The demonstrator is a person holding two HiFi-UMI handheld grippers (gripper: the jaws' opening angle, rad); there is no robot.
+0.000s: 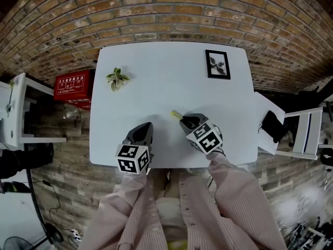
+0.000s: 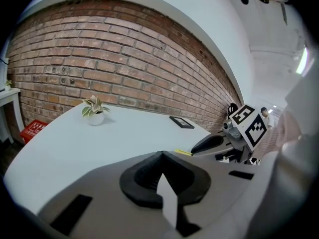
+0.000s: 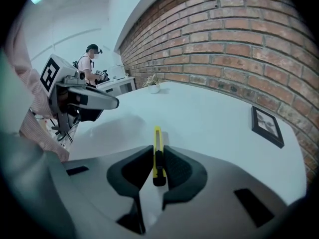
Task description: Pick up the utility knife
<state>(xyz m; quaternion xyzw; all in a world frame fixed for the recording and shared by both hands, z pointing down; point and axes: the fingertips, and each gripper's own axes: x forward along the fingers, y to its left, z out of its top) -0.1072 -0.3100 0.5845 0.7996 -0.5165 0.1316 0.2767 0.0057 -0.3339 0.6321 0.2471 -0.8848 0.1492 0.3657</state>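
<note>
Right gripper point(image 3: 158, 152) clamped on the utility knife point(image 3: 157, 137); both pads press the sides of the yellow body, and its black rear end sits between them; the yellow front end sticks out past the jaw tips, pointing away from the person toward the middle of the table; can't tell if the knife rests on the surface or is just off it.

Left gripper point(image 2: 160, 156) has its jaws closed together, tips meeting, nothing between them; it's over the near edge of the table, beside the right gripper and a little apart from it; both marker cubes face up in the head view; pink striped sleeve point(image 1: 237, 189) behind the right gripper.

White table point(image 1: 156, 77) mostly bare; knife is at the near centre, slightly right of middle; small potted plant point(image 1: 116, 79) far left, well apart from the knife; black picture frame point(image 1: 217, 64) lying flat at the far right corner.

Brick wall point(image 1: 156, 9) behind the table; red box point(image 1: 74, 85) on the floor at the left; white stand point(image 1: 307, 132) at the right; a person point(image 3: 90, 61) in the background of the right gripper view.
</note>
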